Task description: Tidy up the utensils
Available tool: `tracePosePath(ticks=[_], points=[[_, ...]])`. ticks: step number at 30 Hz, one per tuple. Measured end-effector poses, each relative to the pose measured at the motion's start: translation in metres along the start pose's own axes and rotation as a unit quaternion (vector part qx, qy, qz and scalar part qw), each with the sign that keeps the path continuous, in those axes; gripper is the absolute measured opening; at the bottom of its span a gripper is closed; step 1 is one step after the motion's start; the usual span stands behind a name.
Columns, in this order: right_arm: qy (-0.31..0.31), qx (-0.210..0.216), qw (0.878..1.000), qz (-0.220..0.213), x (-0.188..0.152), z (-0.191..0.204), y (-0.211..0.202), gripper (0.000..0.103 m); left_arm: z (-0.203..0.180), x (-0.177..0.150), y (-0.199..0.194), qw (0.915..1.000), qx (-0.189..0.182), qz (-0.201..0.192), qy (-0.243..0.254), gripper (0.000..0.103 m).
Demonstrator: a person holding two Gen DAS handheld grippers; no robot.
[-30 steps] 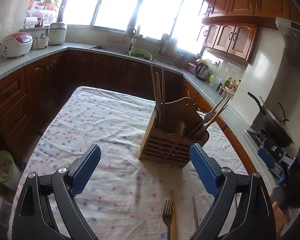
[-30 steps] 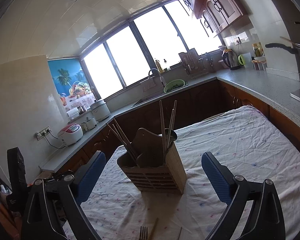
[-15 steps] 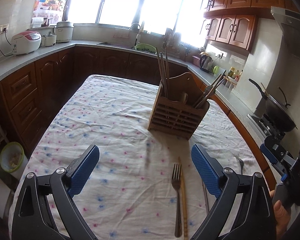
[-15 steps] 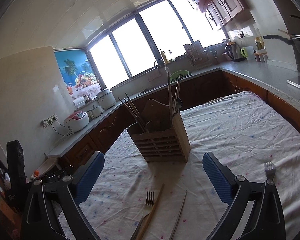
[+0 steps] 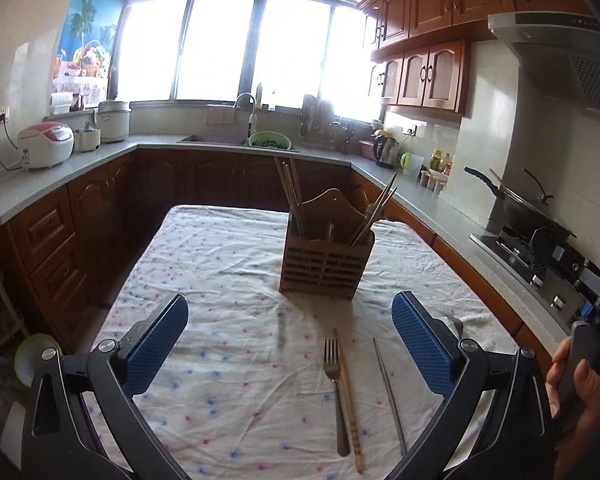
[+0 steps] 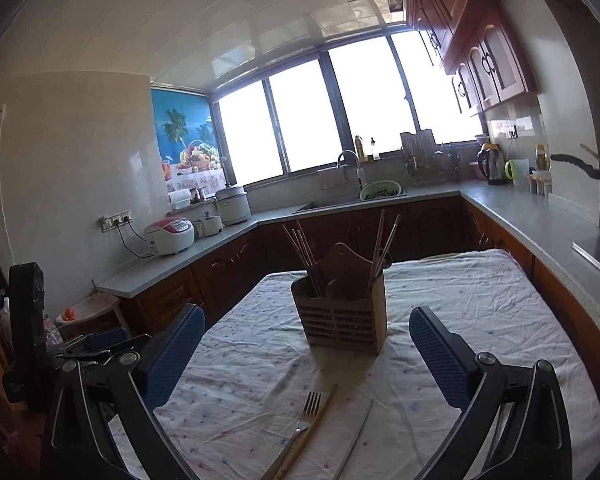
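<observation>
A slatted wooden utensil holder (image 5: 326, 256) (image 6: 342, 316) stands mid-table with chopsticks and a spoon upright in it. On the flowered cloth in front of it lie a metal fork (image 5: 334, 384) (image 6: 308, 412), a wooden chopstick (image 5: 348, 396) (image 6: 314, 424) beside it and a thin metal chopstick (image 5: 388, 392) (image 6: 358, 436). My left gripper (image 5: 290, 312) hovers above the near cloth, its jaws opening wide with nothing between them. My right gripper (image 6: 306, 320) also hangs open and empty, facing the holder. A spoon tip (image 5: 457, 323) peeks out behind the left gripper's right finger.
The table (image 5: 220, 280) is ringed by dark cabinets and a grey counter. A wok (image 5: 528, 208) sits on the stove at right, a rice cooker (image 5: 46, 144) at left, a sink with a green basin (image 5: 270, 142) at the back. A person's hand (image 5: 572, 384) grips a handle at the right edge.
Both grippers have drawn back from the holder and risen a little. The fork and the two loose chopsticks have come fully into view on the cloth. The left jaws stand slightly wider.
</observation>
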State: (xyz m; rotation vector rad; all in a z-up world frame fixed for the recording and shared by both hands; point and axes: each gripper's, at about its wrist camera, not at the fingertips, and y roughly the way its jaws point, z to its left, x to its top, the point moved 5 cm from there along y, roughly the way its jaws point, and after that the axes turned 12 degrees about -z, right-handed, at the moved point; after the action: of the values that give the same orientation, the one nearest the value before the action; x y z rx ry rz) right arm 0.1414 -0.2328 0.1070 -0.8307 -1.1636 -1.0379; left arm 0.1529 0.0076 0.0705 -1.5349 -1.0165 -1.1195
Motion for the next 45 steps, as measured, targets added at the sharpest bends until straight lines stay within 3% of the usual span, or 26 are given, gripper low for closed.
tracePosePath(ticks=[4, 12, 19, 45], points=[[-0.008, -0.012, 0.999, -0.029, 0.0, 0.004, -0.016, 0.103, 0.0, -0.01, -0.003, 0.9993, 0.029, -0.022, 0.011, 0.103], [-0.029, -0.067, 0.997, -0.037, -0.075, -0.01, -0.022, 0.103, 0.005, -0.073, 0.002, 0.9973, 0.068, -0.018, 0.018, 0.103], [-0.045, -0.082, 0.995, -0.019, -0.121, -0.016, -0.035, 0.103, 0.011, -0.105, -0.005, 0.9953, 0.091, -0.021, 0.026, 0.103], [-0.055, -0.067, 0.995, -0.039, -0.119, 0.001, -0.053, 0.103, -0.006, -0.095, -0.03, 0.9952, 0.081, -0.042, 0.034, 0.103]])
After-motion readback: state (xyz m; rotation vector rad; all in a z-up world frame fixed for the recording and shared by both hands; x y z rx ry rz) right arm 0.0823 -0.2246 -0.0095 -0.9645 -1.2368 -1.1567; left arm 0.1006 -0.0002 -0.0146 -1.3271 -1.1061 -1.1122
